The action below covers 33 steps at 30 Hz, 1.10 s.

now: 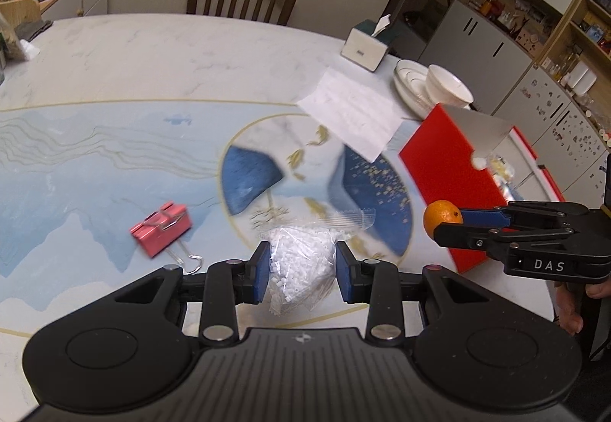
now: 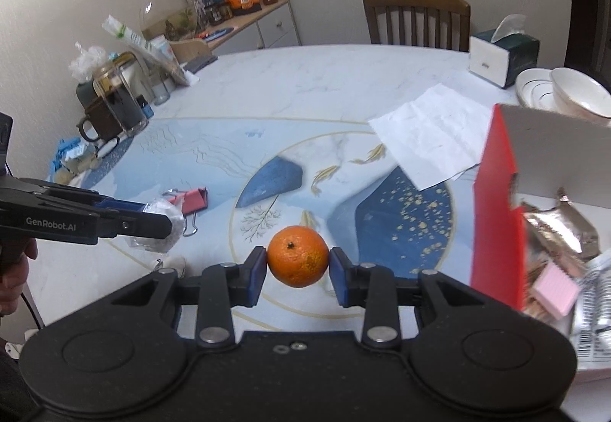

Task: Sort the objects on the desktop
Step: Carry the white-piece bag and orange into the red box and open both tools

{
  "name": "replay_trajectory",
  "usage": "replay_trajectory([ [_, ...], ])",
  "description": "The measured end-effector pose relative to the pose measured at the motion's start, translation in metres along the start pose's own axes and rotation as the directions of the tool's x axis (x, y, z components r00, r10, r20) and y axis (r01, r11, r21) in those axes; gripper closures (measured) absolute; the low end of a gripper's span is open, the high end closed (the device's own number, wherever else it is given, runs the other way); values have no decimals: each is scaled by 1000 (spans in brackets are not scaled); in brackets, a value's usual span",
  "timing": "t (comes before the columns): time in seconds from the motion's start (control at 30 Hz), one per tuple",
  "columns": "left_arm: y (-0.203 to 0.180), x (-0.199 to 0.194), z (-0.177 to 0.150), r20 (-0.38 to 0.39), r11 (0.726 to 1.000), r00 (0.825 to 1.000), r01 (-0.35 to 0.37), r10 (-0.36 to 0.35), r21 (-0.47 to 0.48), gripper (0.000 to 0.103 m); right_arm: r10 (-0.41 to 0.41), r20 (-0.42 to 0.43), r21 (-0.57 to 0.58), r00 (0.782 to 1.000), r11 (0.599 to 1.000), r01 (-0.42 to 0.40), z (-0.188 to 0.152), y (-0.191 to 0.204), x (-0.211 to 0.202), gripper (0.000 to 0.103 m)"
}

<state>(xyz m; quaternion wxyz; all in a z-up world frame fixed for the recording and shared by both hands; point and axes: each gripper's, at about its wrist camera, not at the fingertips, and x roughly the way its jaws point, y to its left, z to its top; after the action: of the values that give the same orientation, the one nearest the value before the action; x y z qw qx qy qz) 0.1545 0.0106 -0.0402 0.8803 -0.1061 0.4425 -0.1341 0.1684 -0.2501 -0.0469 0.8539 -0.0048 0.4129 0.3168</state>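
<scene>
Left gripper (image 1: 302, 271) is clamped on a clear plastic bag of small white beads (image 1: 301, 261), both blue pads pressing its sides; the bag hangs between the fingers, clear of the table (image 1: 114, 51). Right gripper (image 2: 298, 269) is pinching a mandarin orange (image 2: 298, 256) squarely between its pads, stem end facing up, also off the surface. In the left wrist view the right gripper sits to the right with the orange at its tip; in the right wrist view the left gripper comes in from the left edge with the bag bulging past its fingertips. A pink binder clip (image 1: 162, 229) lies on the table ahead and to the left of the left gripper. Right of the right gripper stands an open red box (image 2: 496, 215), its contents partly visible: foil packets and a pink pad. Ahead of both, a white sheet of paper (image 2: 427, 137) lies flat; beyond it a tissue box (image 2: 496, 61), and stacked white bowls (image 2: 565, 93) further right.
</scene>
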Motion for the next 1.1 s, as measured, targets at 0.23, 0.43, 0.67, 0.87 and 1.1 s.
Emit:
replay_trajectory([
  [0.23,-31,2,8,19,999,1000,19,-20,29,69,-18,56,29,998,999,16,3,-24,-28,69],
  [0.43,-61,8,17,26,997,999,43,-44,71,69,-44,88,51,995,998,40,2,-47,-50,69],
  [0.67,-100,20,26,24,988,996,78,-82,135,69,-90,116,84,989,993,81,-5,-75,-73,69],
  [0.87,-134,36,33,5,974,993,115,-118,196,69,-136,132,115,982,986,121,-12,-101,-90,69],
  [1.1,-180,59,48,-16,945,986,165,-167,283,69,-192,133,155,972,973,171,-21,-132,-105,69],
])
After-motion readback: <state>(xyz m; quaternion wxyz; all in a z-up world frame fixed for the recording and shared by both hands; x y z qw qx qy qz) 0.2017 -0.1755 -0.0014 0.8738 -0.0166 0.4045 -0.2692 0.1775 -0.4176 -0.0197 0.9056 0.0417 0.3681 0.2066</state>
